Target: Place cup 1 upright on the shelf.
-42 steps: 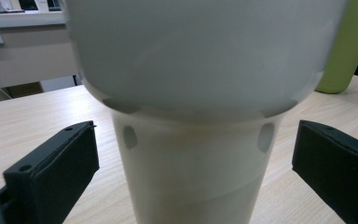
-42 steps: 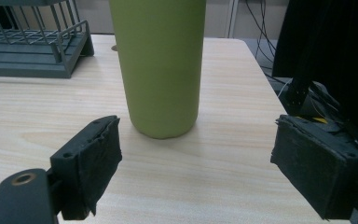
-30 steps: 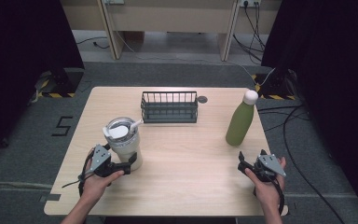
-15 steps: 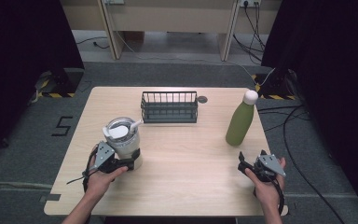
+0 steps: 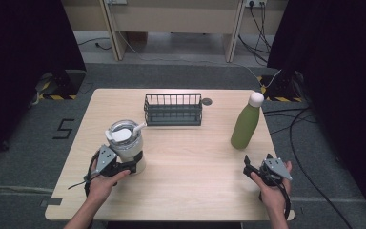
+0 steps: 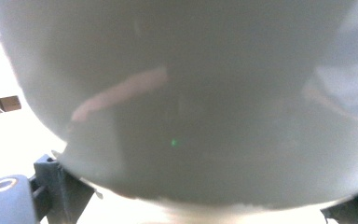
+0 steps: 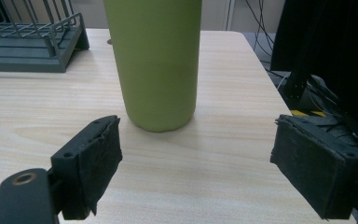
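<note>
A "5" marks the floor (image 5: 66,129).

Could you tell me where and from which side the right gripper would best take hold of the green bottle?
Probably the green bottle is best gripped on its straight lower body, level from the near side. It stands upright, directly ahead of the right gripper, whose open jaws look wider than the body. Its top narrows to a white cap, offering less to hold.

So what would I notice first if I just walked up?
Probably the green bottle, standing upright near the table's right edge, with the open right gripper just in front of it. Next, the pale tumbler at front left, the left gripper closed around its base.
</note>
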